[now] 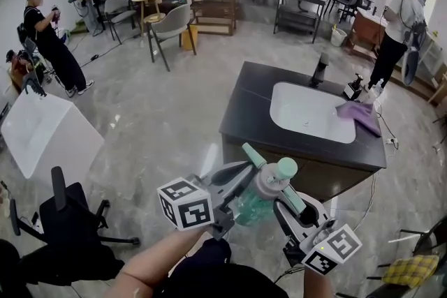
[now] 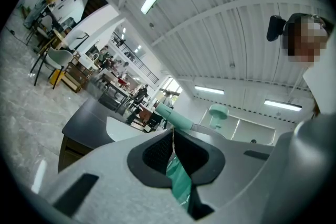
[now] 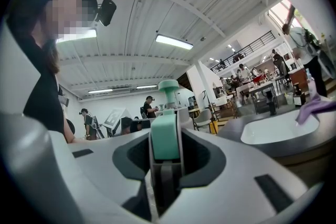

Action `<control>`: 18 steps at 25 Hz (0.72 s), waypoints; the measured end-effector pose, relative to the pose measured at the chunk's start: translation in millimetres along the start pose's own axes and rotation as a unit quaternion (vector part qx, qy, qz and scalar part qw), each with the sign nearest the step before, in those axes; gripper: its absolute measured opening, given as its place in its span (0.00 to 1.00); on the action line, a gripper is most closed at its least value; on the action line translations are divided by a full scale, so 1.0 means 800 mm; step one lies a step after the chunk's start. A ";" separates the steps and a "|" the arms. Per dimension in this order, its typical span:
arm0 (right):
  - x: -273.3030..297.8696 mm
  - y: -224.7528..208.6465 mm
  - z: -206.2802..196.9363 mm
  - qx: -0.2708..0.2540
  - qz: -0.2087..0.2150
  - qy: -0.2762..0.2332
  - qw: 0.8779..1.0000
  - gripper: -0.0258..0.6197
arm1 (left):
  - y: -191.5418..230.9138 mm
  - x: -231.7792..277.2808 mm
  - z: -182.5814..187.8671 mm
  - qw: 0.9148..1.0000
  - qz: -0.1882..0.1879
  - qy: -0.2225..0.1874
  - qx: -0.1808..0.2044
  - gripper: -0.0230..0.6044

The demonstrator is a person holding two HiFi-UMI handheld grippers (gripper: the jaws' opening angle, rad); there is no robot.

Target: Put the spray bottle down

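while spray bottle (image 1: 274,179) hangs mid-air short of counter (image 1: 250,100), left gripper (image 1: 237,186) pinches its green body, right gripper (image 1: 291,200) clamps green head part. carry step. next: reach counter, lower upright beside sink (image 1: 281,108), release.

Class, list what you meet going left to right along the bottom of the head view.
Black chair → left gripper → spray bottle → right gripper → yellow checked cushion.

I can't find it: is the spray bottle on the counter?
No, the left gripper and right gripper hold the spray bottle before the counter.
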State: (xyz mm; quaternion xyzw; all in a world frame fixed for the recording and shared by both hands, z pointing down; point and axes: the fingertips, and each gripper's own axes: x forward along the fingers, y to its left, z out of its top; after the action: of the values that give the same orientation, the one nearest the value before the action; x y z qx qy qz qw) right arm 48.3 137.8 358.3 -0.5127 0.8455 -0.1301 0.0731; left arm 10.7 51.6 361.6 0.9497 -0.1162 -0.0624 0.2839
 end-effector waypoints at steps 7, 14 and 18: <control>0.022 -0.020 0.007 0.004 -0.005 0.003 1.000 0.21 | 0.024 0.013 0.014 1.000 0.002 0.003 -0.004 0.06; 0.052 -0.039 0.015 0.002 -0.010 0.009 1.000 0.21 | 0.051 0.025 0.030 1.000 -0.003 0.008 -0.015 0.06; 0.073 -0.047 0.025 -0.003 -0.018 0.011 1.000 0.21 | 0.066 0.030 0.053 1.000 -0.012 0.008 -0.015 0.06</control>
State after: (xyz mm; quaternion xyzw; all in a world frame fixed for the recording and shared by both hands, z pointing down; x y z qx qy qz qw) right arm 58.2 66.3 350.9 -0.5264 0.8374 -0.1344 0.0600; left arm 16.2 -19.6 354.5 0.9472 -0.1014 -0.0597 0.2984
